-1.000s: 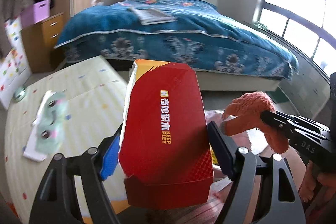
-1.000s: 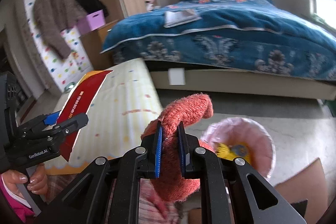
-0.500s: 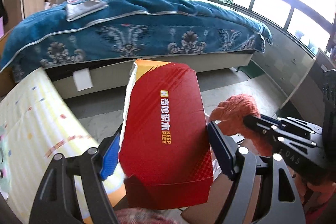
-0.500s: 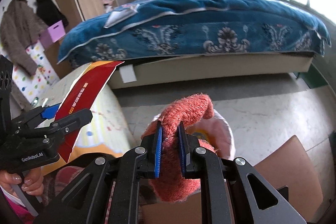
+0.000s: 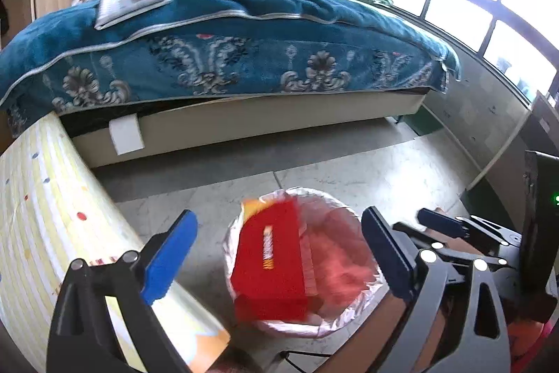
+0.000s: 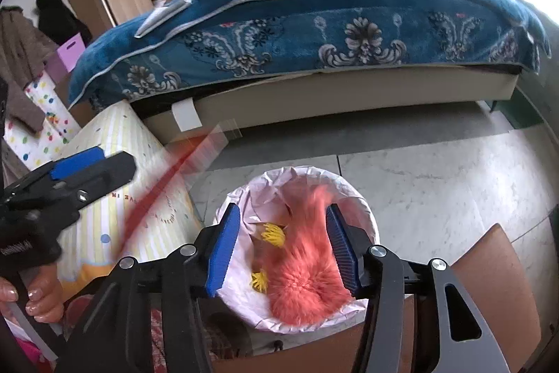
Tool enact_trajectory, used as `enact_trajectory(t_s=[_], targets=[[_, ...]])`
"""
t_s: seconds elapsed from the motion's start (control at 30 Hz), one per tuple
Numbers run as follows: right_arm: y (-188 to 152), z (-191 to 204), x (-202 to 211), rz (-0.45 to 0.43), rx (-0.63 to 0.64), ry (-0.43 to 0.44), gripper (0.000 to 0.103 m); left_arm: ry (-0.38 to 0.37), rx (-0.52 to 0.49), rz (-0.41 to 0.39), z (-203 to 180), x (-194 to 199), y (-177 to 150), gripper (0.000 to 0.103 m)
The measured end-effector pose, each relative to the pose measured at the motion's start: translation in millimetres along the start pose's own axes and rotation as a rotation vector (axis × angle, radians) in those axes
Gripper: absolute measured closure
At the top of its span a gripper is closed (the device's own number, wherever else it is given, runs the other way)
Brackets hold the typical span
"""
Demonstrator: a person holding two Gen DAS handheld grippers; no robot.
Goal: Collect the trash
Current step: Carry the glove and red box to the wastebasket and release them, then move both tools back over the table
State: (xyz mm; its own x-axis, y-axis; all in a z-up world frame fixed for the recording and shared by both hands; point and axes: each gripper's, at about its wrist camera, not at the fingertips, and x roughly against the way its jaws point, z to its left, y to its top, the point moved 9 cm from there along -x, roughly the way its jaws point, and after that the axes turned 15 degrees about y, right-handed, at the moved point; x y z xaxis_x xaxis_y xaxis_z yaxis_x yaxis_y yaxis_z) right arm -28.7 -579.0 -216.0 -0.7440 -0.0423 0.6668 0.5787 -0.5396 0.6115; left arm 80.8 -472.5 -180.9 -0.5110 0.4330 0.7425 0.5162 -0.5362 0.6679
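A round bin lined with a pink bag (image 5: 353, 215) (image 6: 353, 194) stands on the floor below both grippers. My left gripper (image 5: 276, 256) is above it with its jaws opening wide. The red box (image 5: 270, 264) is blurred, clear of both blue pads, and is dropping into the bin. It shows as a red streak (image 6: 164, 184) in the right wrist view. My right gripper (image 6: 283, 249) is opening too. The fluffy coral-pink thing (image 6: 307, 271) is blurred between its pads and sinks into the bag, next to yellow scraps (image 6: 274, 235).
A bed with a blue patterned blanket (image 5: 227, 51) runs across the back. A yellow striped mat (image 5: 45, 233) lies to the left of the bin. A brown board (image 6: 496, 299) sits low right, and a dark unit (image 5: 539, 222) stands at the right by the window wall.
Both grippers swung right and down over the bin and opened. The red box left the left gripper and the coral fluffy thing left the right gripper; both are falling into the bag.
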Motion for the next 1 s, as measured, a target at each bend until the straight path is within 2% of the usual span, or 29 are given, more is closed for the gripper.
enact_trajectory(t_s=[0.27,0.57,1.0], targets=[[-4,10,5,-0.016,-0.018,0.020,0.051,0.083,0.039,0.000,39,19,-19,0.011],[-13,64,14,-0.008,0.063,0.066,0.051,0.181,0.085,-0.025,91,62,-48,0.011],[-28,191,-2,0.056,0.269,0.172,0.051,0.387,0.275,-0.046,220,135,-97,0.011]])
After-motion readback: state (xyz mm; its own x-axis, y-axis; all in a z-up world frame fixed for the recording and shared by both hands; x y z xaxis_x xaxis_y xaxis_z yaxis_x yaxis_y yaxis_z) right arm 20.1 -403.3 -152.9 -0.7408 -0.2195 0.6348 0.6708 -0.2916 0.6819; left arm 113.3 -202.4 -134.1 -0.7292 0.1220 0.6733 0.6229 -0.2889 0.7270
